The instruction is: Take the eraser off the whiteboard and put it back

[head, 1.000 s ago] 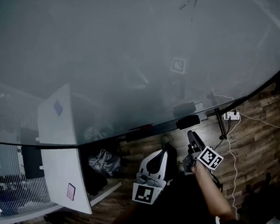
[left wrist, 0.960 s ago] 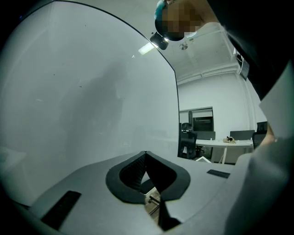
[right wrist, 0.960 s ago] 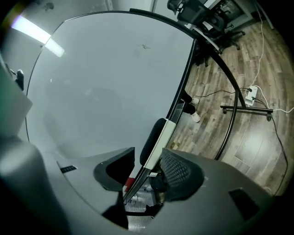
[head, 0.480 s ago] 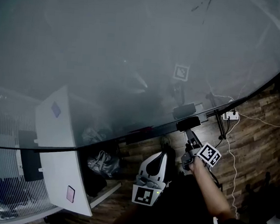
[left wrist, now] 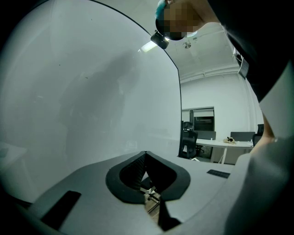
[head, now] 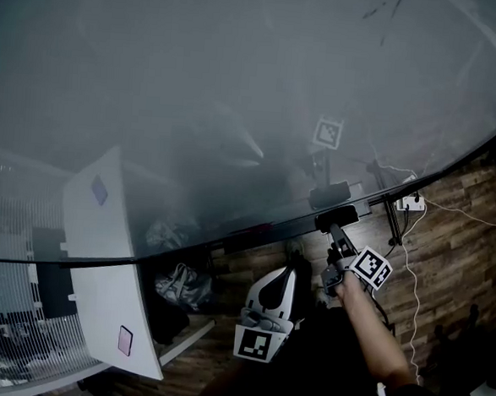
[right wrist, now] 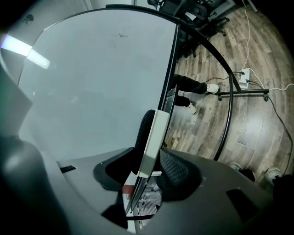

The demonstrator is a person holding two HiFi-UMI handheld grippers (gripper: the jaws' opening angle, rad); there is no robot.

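Head view had the eraser (head: 336, 217) sitting on the whiteboard (head: 237, 107), right at its lower edge, with the right gripper (head: 335, 233) reaching up just under it. From where I stood its jaws were closing with the eraser between them, though the pads (right wrist: 177, 169) did not look to be pressing on it. I'd have said the grip ought to land squarely on the eraser's two sides, clear of the board's dark frame (right wrist: 176, 55). The pull should then go straight off the face, not along it, so nothing twisted loose. The left gripper (left wrist: 145, 156) hung low and well apart, jaws pressed together on nothing. Edge-on in the right gripper view, the eraser looked a dark, rounded block with a pale strip down one side.
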